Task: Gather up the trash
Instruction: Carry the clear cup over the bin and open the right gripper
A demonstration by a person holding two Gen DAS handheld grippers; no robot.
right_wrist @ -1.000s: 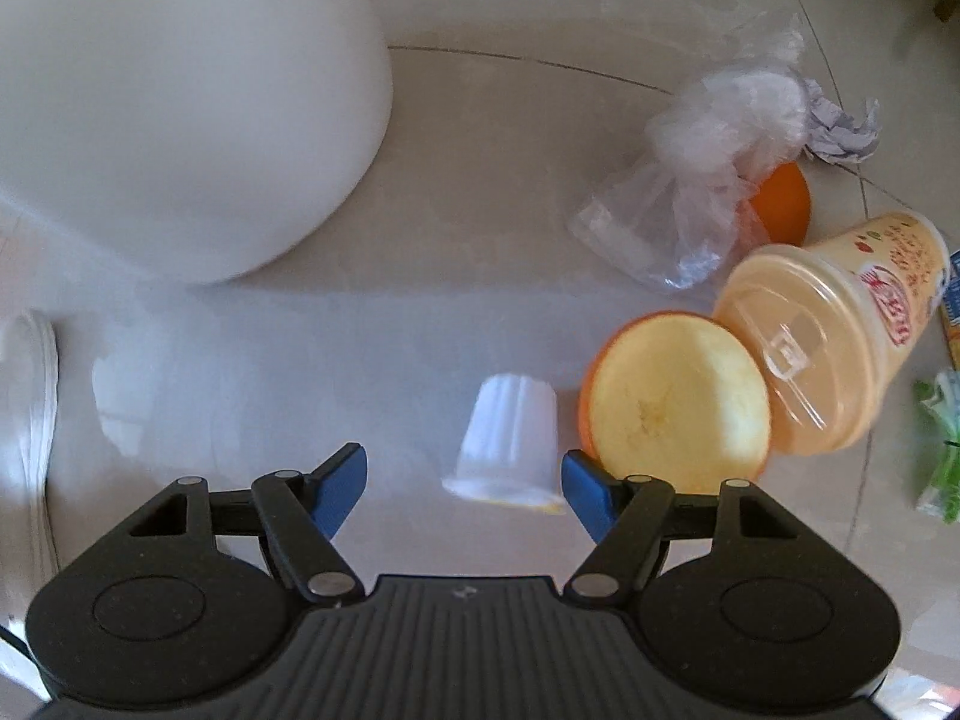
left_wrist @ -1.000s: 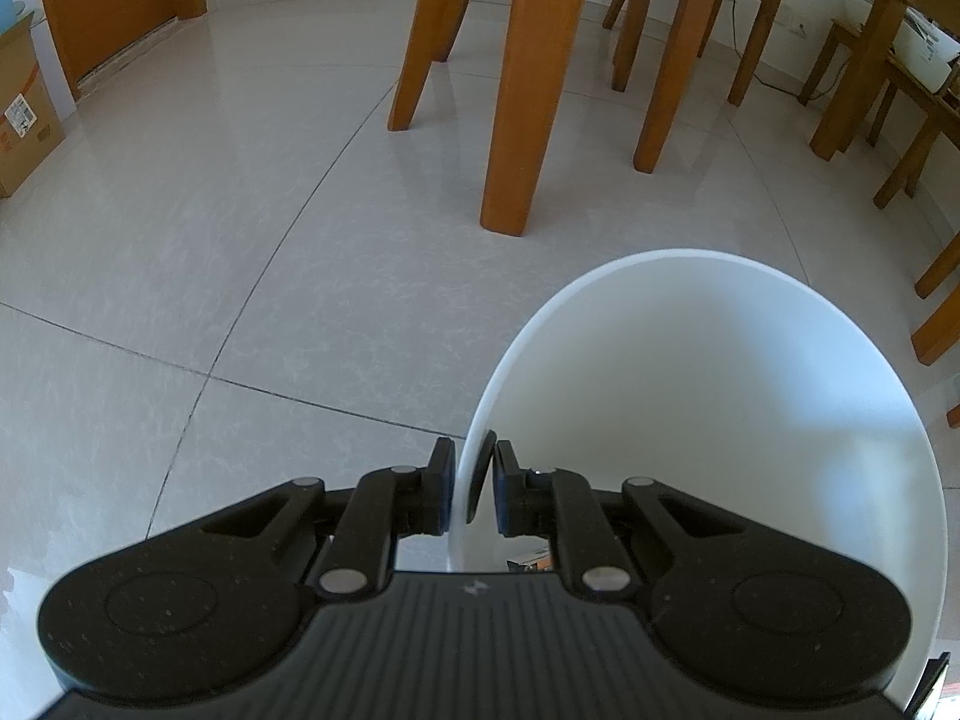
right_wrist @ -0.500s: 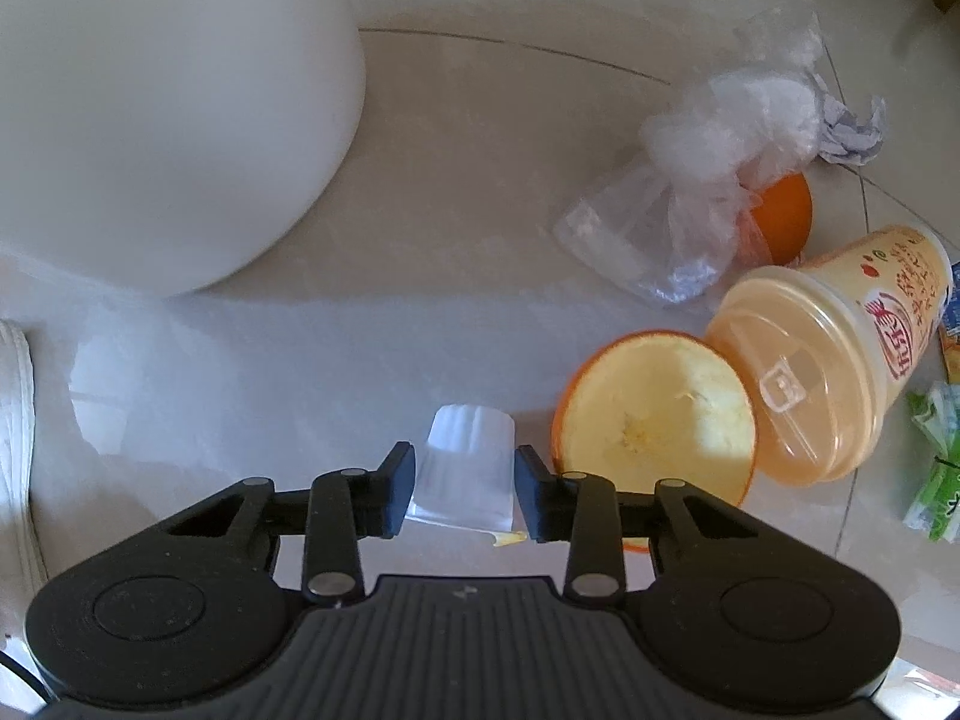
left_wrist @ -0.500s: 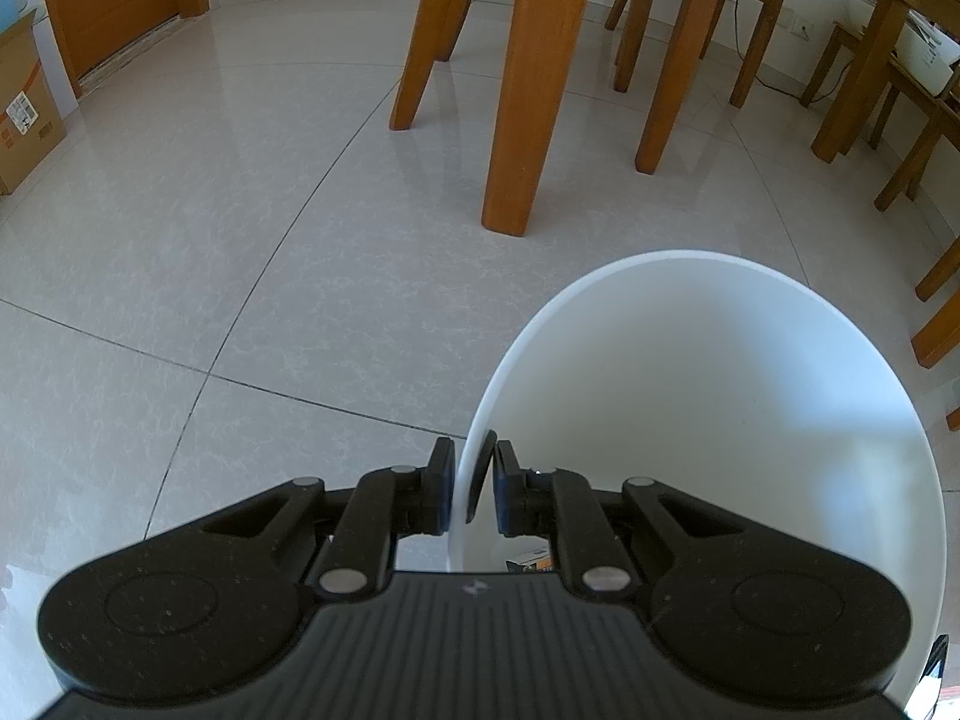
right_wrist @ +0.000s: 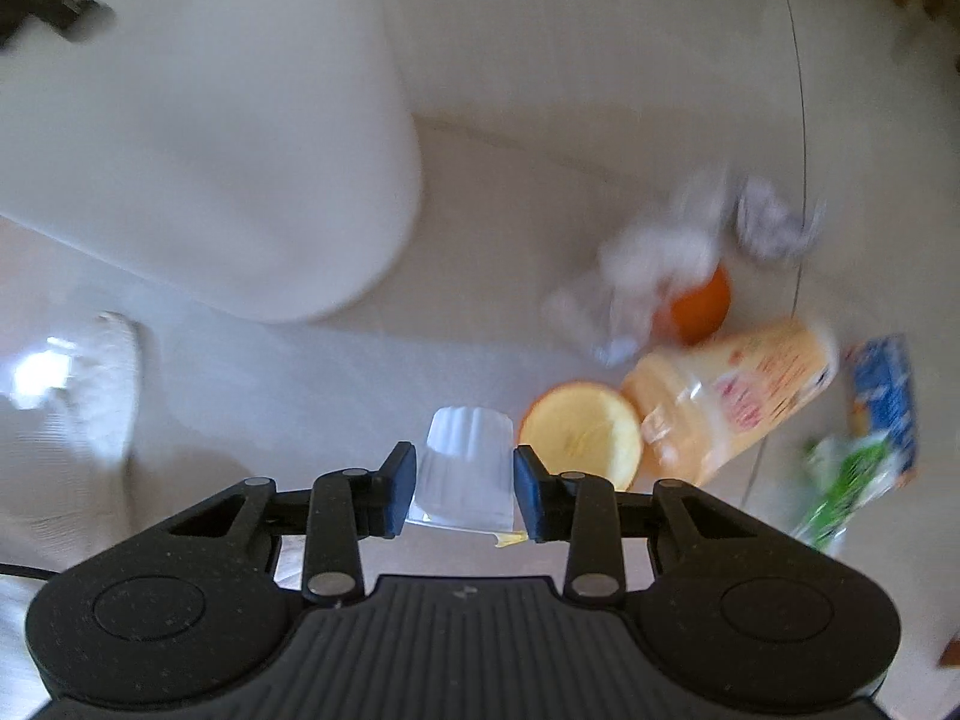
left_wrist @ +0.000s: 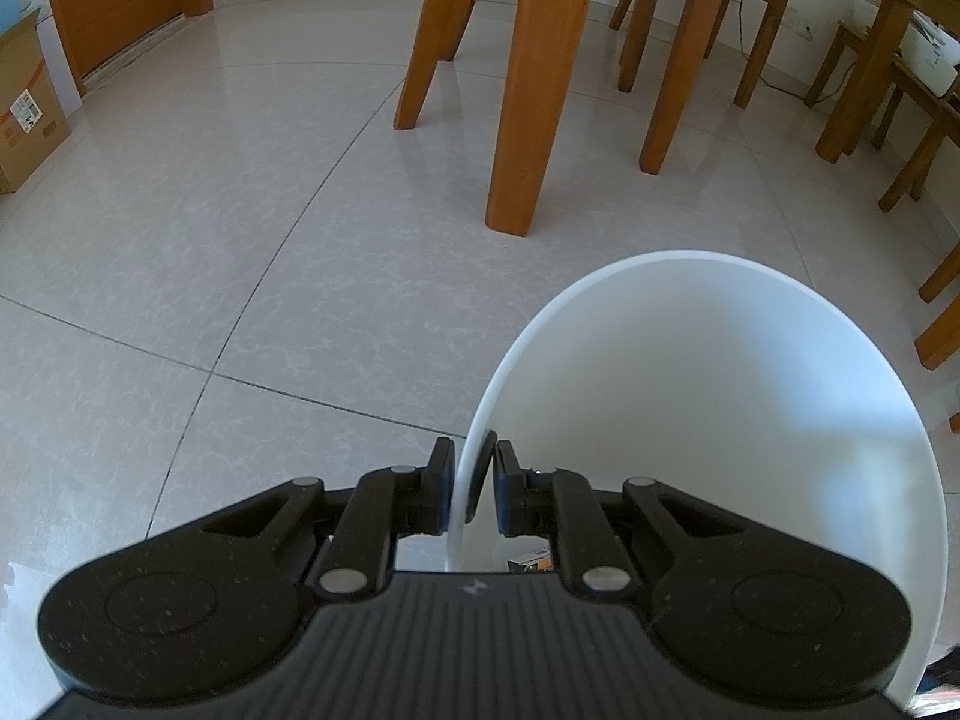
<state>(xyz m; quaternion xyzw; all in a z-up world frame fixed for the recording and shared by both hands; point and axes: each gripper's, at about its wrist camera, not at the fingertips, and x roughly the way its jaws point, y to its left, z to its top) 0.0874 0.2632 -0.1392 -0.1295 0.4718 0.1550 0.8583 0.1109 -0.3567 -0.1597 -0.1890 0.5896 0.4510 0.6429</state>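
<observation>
My right gripper point(right_wrist: 463, 489) is shut on a small ribbed white plastic cup point(right_wrist: 465, 468), lifted above the floor. Below and to its right lie a halved orange point(right_wrist: 582, 432), a peach-coloured lidded drink cup point(right_wrist: 738, 396), a whole orange point(right_wrist: 699, 300), a crumpled clear plastic bag point(right_wrist: 636, 276), a blue packet point(right_wrist: 888, 390) and a green wrapper point(right_wrist: 840, 492). The white bin point(right_wrist: 198, 138) stands at upper left in that blurred view. My left gripper point(left_wrist: 470, 483) is shut on the rim of the white bin point(left_wrist: 720, 396), one finger inside and one outside. A bit of trash shows at the bin's bottom.
Wooden table and chair legs point(left_wrist: 528, 90) stand on the tiled floor beyond the bin. A cardboard box point(left_wrist: 24, 102) sits at far left. A white cloth-like shape point(right_wrist: 90, 396) lies left of the right gripper.
My right gripper closed on the small white cup and has lifted it away from the floor, the view now blurred with motion. The left gripper keeps its hold on the bin rim.
</observation>
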